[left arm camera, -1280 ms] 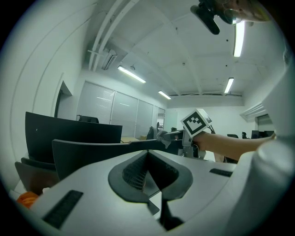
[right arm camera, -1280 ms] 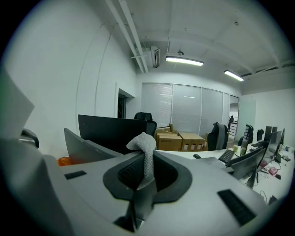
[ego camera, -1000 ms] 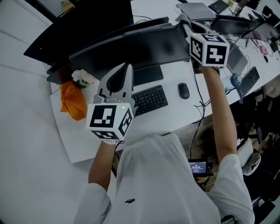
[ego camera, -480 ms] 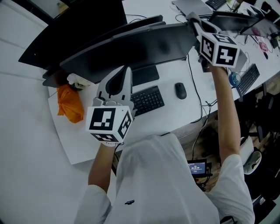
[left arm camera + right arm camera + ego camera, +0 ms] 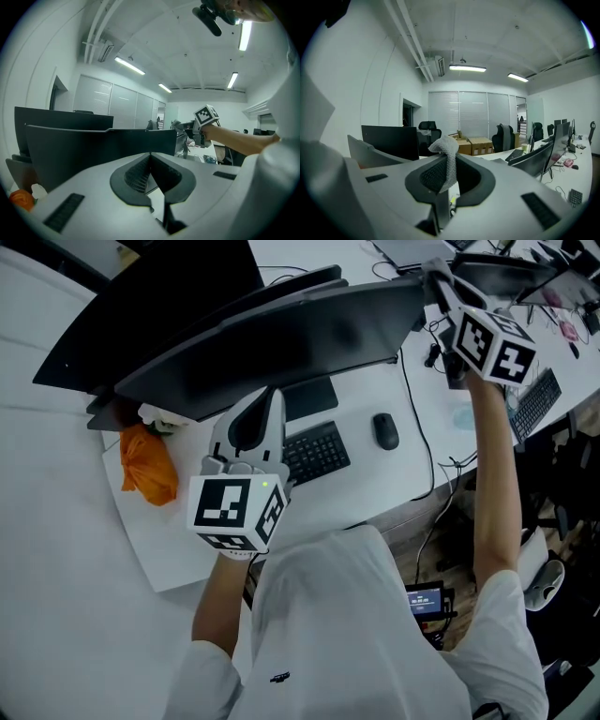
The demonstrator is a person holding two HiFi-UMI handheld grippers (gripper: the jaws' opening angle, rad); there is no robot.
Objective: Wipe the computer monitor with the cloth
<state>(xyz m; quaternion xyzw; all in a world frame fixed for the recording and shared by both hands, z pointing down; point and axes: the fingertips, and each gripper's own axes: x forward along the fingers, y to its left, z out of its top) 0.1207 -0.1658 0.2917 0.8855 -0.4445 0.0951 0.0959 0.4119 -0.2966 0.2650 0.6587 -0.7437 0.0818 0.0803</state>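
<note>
In the head view, the right gripper point(image 5: 435, 276) is at the upper right corner of the wide black computer monitor point(image 5: 281, 334), and the left gripper point(image 5: 269, 401) hangs in front of it. In the left gripper view, the jaws are together and empty. In the right gripper view, the jaws pinch the grey textured cloth point(image 5: 448, 152). I think the wiping is only beginning.

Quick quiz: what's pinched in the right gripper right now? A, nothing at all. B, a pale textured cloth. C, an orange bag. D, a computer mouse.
B: the right gripper view shows the right gripper with its jaws closed on a pale cloth that sticks up from between them.
</note>
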